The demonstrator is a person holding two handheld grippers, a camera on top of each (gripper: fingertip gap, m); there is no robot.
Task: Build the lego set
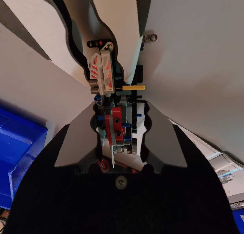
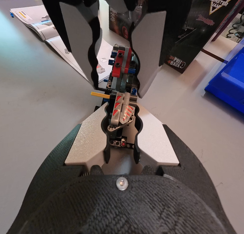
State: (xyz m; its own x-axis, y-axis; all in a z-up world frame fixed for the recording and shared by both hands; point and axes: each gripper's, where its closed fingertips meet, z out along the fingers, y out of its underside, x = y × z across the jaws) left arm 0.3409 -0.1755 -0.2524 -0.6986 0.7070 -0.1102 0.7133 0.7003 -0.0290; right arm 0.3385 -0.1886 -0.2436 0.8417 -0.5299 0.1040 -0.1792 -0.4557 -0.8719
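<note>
A half-built lego model [image 1: 116, 127] of red, grey, black and blue parts hangs between my two grippers, which face each other above the white table [image 2: 39, 95]. My left gripper [image 1: 120, 103] is shut on the model's red end [image 2: 121, 61]. My right gripper [image 2: 120, 106] is shut on the end with the grey, red-striped panels [image 2: 122, 111], which also show in the left wrist view [image 1: 101, 70]. A yellow axle [image 1: 133, 87] sticks out sideways from the model's middle. It also shows in the right wrist view [image 2: 100, 94].
An open instruction booklet [image 2: 39, 24] lies on the table behind the left gripper. The dark set box [image 2: 198, 30] stands at the back right. A blue bin [image 2: 227, 80] sits at the right edge. A loose grey beam [image 1: 150, 37] lies on the table. Less than 4 cm separates the two grippers' tips.
</note>
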